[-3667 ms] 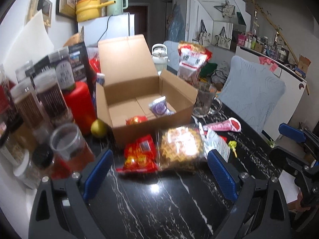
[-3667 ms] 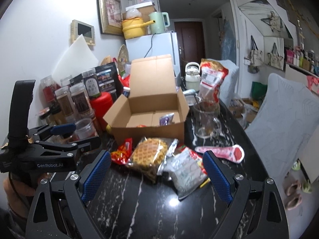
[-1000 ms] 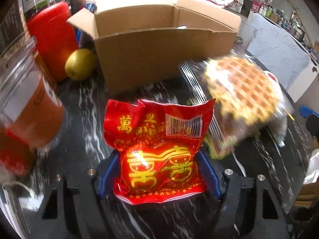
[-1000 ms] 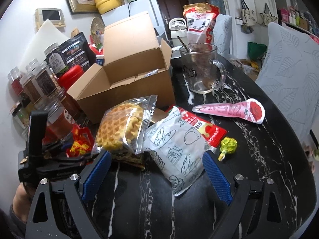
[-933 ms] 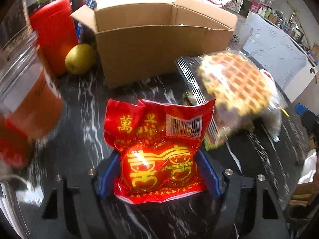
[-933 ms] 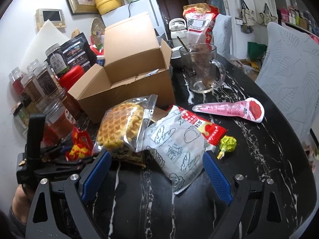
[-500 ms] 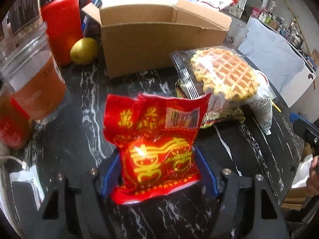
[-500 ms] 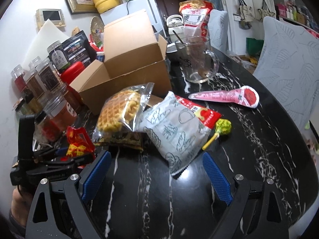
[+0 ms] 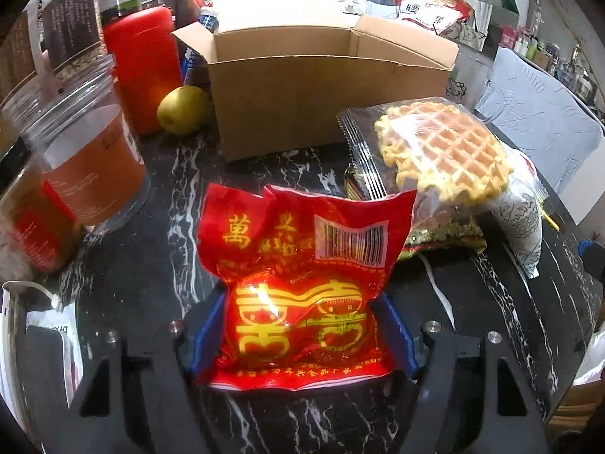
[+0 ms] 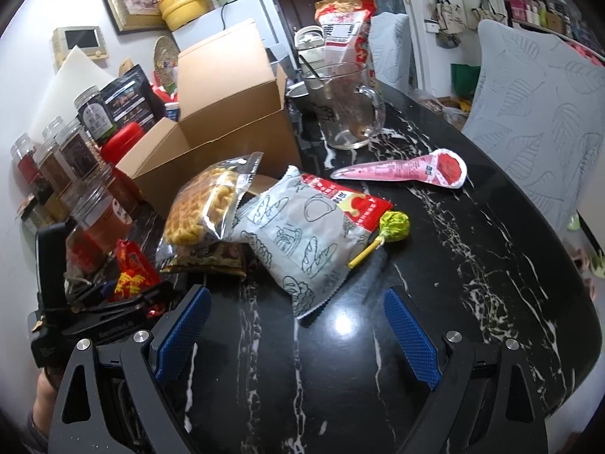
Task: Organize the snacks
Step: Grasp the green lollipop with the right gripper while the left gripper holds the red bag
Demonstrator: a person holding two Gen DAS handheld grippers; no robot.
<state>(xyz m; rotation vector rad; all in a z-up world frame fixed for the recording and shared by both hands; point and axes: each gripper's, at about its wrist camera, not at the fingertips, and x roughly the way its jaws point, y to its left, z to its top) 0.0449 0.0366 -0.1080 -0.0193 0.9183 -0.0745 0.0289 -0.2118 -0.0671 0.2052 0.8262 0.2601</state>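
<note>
Black marble tabletop (image 9: pixel 159 196) fills both views, crowded with jars and snack packs. Since a second ago the red snack packet (image 9: pixel 302 276) has come up off the surface and back from the cardboard box (image 9: pixel 325 75), pinched between the left gripper (image 9: pixel 302 340) pads at the frame's lower centre. It now needs carrying up over the box wall. The right gripper (image 10: pixel 298 333) hangs spread and empty just below the grey bread packet (image 10: pixel 302 234), likely next.
</note>
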